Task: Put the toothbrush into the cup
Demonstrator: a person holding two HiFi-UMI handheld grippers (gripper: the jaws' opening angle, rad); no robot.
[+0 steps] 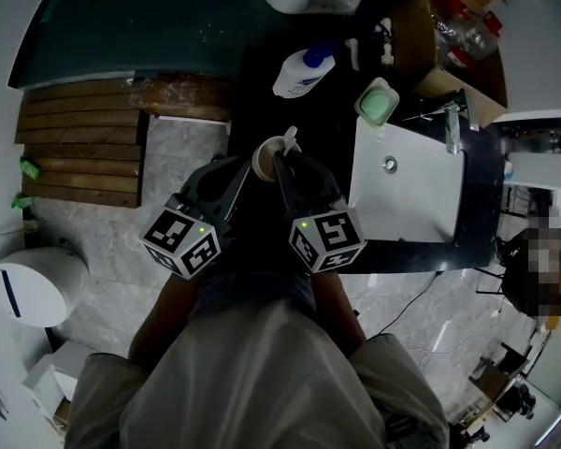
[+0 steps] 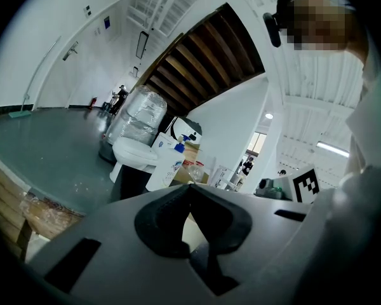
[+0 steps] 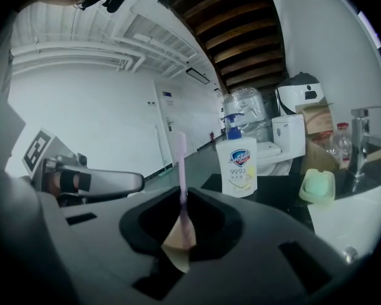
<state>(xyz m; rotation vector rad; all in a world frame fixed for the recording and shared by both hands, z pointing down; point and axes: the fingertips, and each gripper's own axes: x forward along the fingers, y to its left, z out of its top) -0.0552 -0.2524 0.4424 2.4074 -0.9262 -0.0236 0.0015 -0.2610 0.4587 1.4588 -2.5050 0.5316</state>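
Soap btl (image 1: 304,71), sink (image 1: 421,204), maybe soap dish (image 1: 378,102).

The toothbrush (image 3: 181,170) is pale pink, the cup (image 1: 266,160) cream. The soap bottle (image 1: 304,71) is white with a blue pump, the soap dish (image 1: 378,101) mint green, the desk (image 1: 252,101) black, the sink (image 1: 411,195) white.
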